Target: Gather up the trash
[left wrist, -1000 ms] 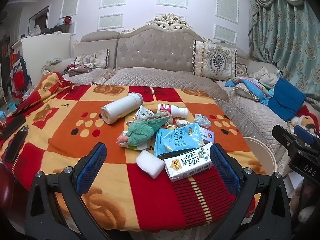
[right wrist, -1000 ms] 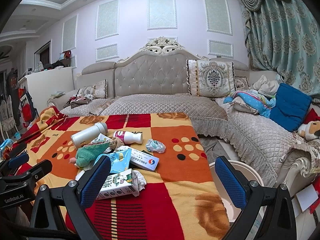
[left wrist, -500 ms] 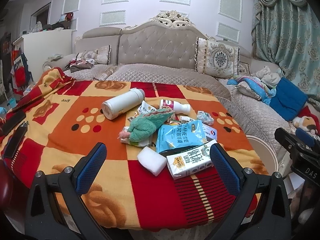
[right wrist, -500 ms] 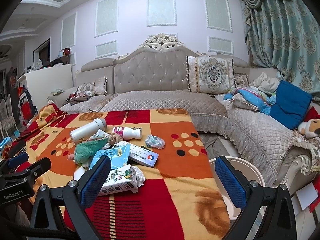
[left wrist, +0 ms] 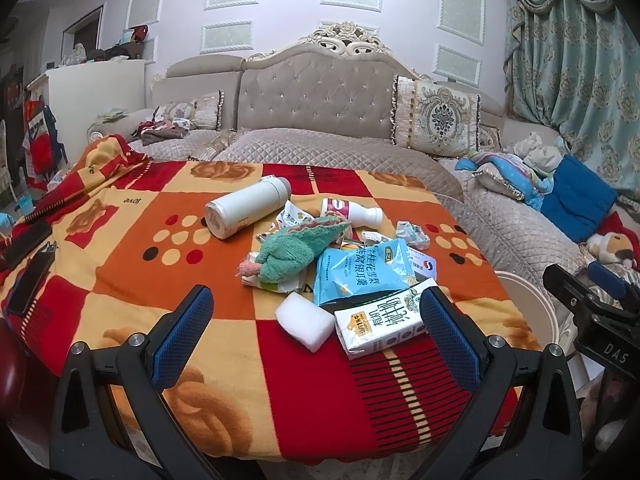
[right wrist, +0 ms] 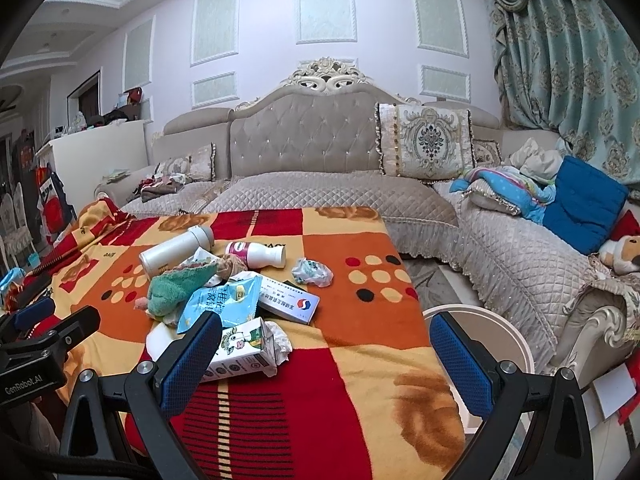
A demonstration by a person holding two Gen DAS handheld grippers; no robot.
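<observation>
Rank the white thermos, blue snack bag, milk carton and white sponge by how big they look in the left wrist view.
1. blue snack bag
2. white thermos and milk carton: look alike, and the carton lies nearer the camera, so unranked
3. white sponge

- My jaws carry blue mesh-textured pads on black frames.
- The blanket is a check of red, orange and yellow — with dots and brown roses.
- The thermos is off-white.
- The towel is green with a pink edge.
- The snack bag is light blue with dark lettering.
- The milk carton is white with gold marks.
- The sponge is plain white.
- The curtain is teal, gold-patterned.
</observation>
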